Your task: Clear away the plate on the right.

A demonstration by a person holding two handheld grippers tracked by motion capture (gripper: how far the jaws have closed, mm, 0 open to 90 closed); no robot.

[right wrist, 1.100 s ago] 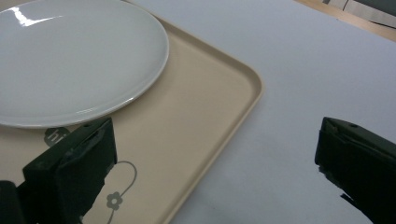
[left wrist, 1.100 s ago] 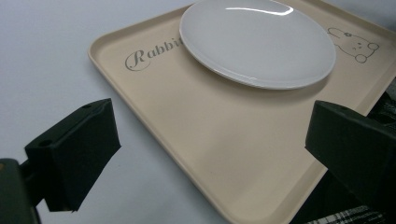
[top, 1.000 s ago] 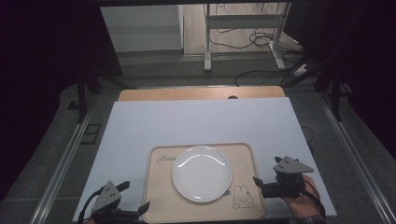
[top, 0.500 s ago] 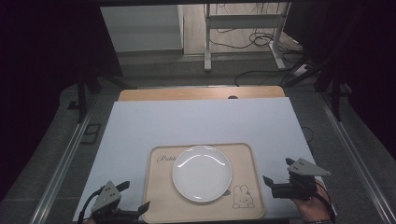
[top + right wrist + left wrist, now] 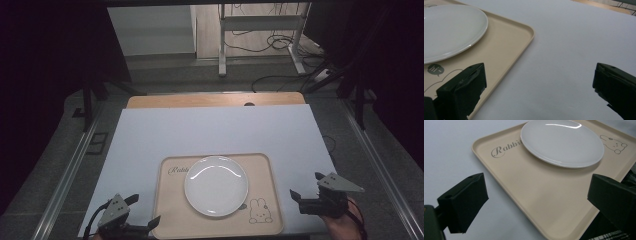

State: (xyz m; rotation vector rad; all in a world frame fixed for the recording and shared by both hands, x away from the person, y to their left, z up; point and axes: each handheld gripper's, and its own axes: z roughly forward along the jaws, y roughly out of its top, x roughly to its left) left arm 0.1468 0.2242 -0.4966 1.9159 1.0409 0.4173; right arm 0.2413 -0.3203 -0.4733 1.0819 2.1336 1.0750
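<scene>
A white plate sits in the middle of a beige tray near the front edge of the table. The left gripper hangs at the tray's front left corner, jaws spread wide and holding nothing. The right gripper hovers just beside the tray's right edge, jaws likewise apart and holding nothing.

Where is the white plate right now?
In the high view, the white plate sits in the middle of the beige tray, between the two grippers.
</scene>
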